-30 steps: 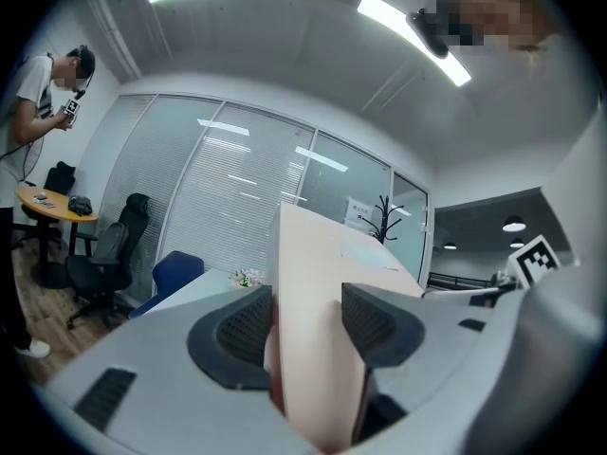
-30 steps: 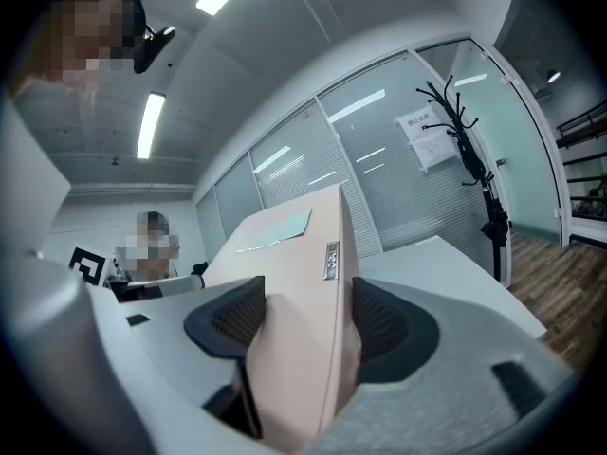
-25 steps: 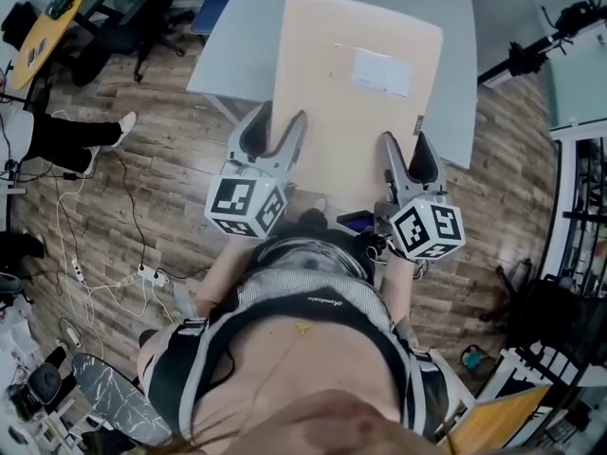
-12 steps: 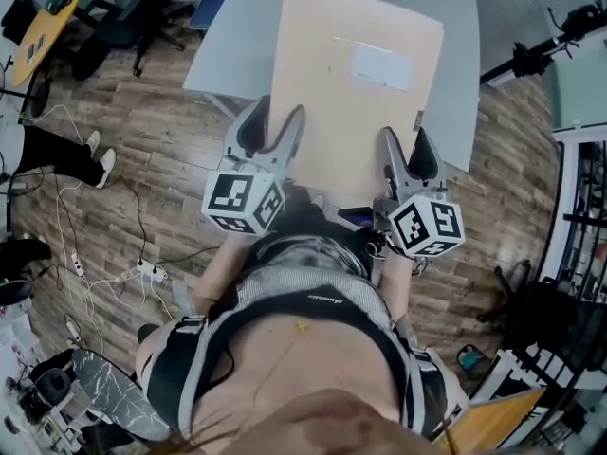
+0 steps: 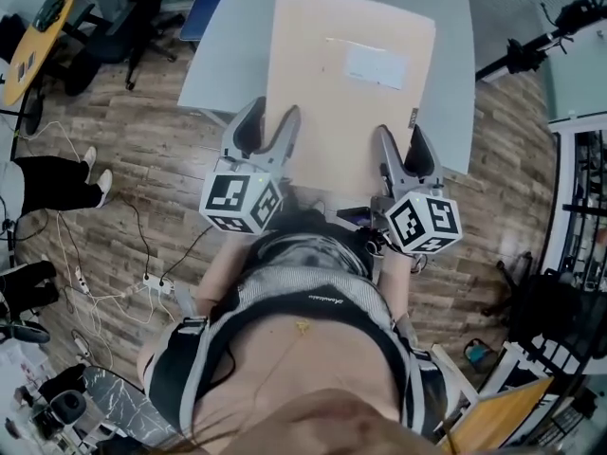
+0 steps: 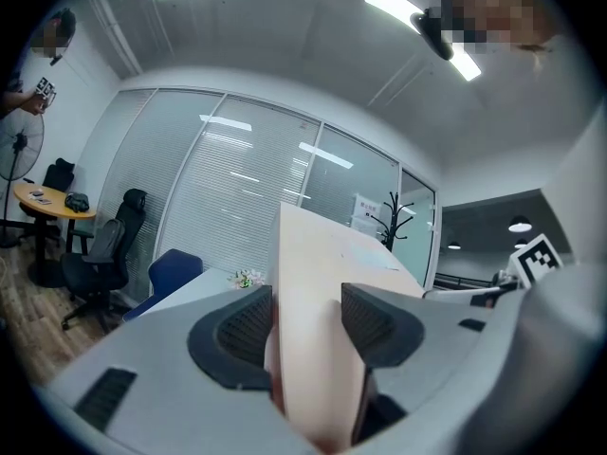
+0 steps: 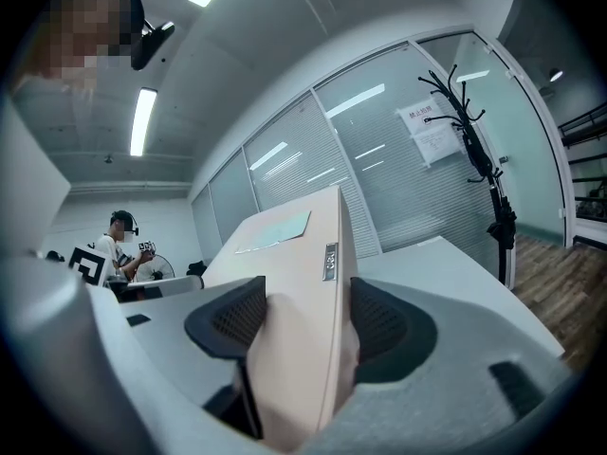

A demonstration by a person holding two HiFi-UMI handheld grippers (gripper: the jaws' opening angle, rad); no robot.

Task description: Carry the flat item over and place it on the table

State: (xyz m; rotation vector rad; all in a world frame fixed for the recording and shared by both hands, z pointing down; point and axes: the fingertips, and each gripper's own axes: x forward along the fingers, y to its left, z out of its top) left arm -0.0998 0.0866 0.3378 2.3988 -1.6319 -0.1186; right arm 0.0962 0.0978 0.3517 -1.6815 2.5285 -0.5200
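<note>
A flat tan cardboard box (image 5: 341,93) with a white label on top is held level above the grey table (image 5: 230,45). My left gripper (image 5: 266,129) is shut on the box's near left edge (image 6: 308,320). On the near right edge (image 7: 303,320) my right gripper (image 5: 402,150) is shut as well. Both gripper views show the box's thin edge pinched between the jaw pads. Most of the box overlaps the table top in the head view, while its near end juts past the table's front edge.
A small bunch of flowers (image 6: 248,278) sits on the table's far part. Office chairs (image 5: 114,17) stand to the left, a blue chair (image 6: 174,268) by the table. Cables and a power strip (image 5: 152,280) lie on the wood floor. A coat stand (image 7: 474,150) is at the right. A person's legs (image 5: 47,183) show at the left.
The box and both grippers have moved a little forward over the table. The person at the left has shifted downward in the head view.
</note>
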